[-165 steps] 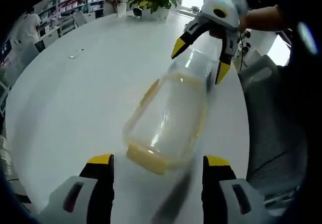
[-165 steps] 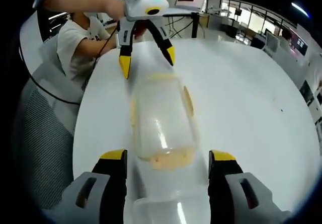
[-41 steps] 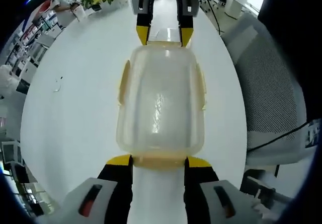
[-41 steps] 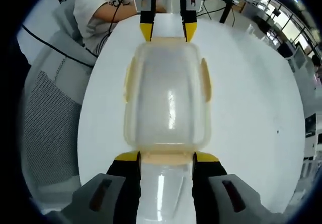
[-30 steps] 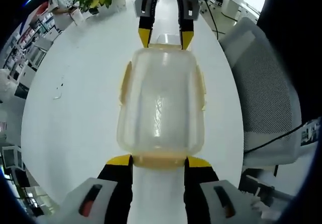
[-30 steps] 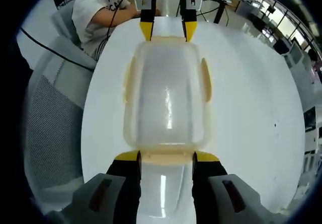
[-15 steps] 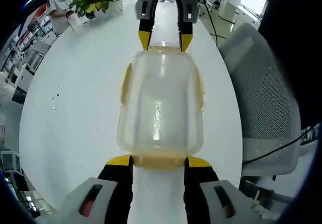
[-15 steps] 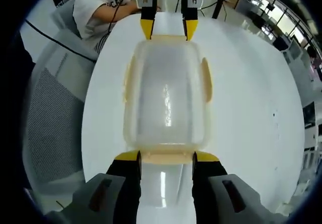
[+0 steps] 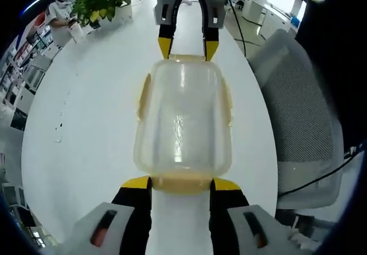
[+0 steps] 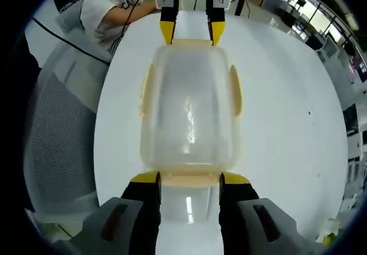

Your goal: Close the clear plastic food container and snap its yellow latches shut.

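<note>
While clamped by its end latches, container [image 9: 182, 117] between left tool [image 9: 180, 181] and right tool [image 10: 190, 178].

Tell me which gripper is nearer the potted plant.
Right. The right gripper grips the container at its far end, toward the potted plant; the left gripper holds the near end, farther away.

— What is the container [image 9: 182, 123] made of?
— Clear, glossy plastic with a faint frosted haze; its latches [image 10: 234, 90] are opaque pale-yellow plastic.
— And the table [image 9: 92, 117]?
— Smooth white, slightly glossy. The chair [image 9: 301, 112] has grey woven mesh. The left gripper [image 9: 180, 185] has matt grey plastic, yellow-tipped.
</note>
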